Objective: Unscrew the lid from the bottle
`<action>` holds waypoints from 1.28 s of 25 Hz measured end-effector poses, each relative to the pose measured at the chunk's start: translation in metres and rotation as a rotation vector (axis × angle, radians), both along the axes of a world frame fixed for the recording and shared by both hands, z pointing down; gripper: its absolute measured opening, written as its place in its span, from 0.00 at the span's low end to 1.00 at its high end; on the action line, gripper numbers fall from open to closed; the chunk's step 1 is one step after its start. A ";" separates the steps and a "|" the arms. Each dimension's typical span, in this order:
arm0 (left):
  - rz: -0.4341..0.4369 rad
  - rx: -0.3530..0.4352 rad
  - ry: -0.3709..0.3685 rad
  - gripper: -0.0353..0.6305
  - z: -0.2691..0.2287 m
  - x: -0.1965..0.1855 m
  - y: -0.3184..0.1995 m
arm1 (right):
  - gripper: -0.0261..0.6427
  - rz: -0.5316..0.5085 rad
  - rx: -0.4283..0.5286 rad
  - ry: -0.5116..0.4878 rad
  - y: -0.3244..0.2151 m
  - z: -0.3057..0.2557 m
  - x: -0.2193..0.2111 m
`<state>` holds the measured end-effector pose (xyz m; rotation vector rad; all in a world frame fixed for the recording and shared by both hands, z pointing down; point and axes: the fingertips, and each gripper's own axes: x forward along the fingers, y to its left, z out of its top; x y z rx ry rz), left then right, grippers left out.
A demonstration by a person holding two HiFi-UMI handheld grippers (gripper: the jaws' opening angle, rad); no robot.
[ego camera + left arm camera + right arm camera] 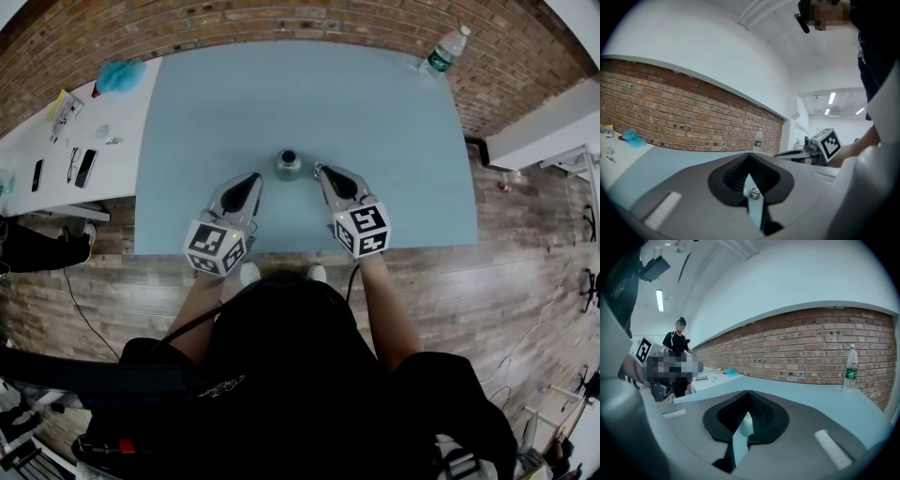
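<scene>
A small silver metal bottle (288, 164) with a dark top stands upright on the light blue table (281, 94), near its front edge. My left gripper (253, 178) is shut just left of the bottle, apart from it. My right gripper (319, 171) is shut just right of the bottle, its tip close beside it. In the left gripper view the jaws (749, 158) meet with nothing between them, and the right gripper's marker cube (828, 143) shows at the right. The right gripper view also has closed jaws (748, 393). Neither gripper view shows the metal bottle.
A plastic water bottle (444, 52) stands at the table's far right corner, by the brick wall (281, 19). A white table (66, 150) at the left holds a blue fluffy thing (120, 75), phones and glasses. A person (678, 352) stands far off.
</scene>
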<state>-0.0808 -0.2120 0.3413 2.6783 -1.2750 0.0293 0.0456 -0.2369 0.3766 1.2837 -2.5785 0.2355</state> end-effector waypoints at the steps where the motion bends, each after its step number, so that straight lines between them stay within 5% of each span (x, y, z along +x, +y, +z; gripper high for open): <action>1: -0.006 0.006 0.003 0.05 -0.004 -0.003 0.001 | 0.04 0.005 0.017 -0.011 0.001 -0.008 0.001; 13: -0.057 0.080 0.020 0.05 -0.041 -0.033 0.005 | 0.04 0.057 0.174 -0.132 0.023 -0.088 0.013; 32: -0.074 0.128 0.015 0.05 -0.059 -0.044 0.013 | 0.04 0.040 0.223 -0.158 0.036 -0.113 0.019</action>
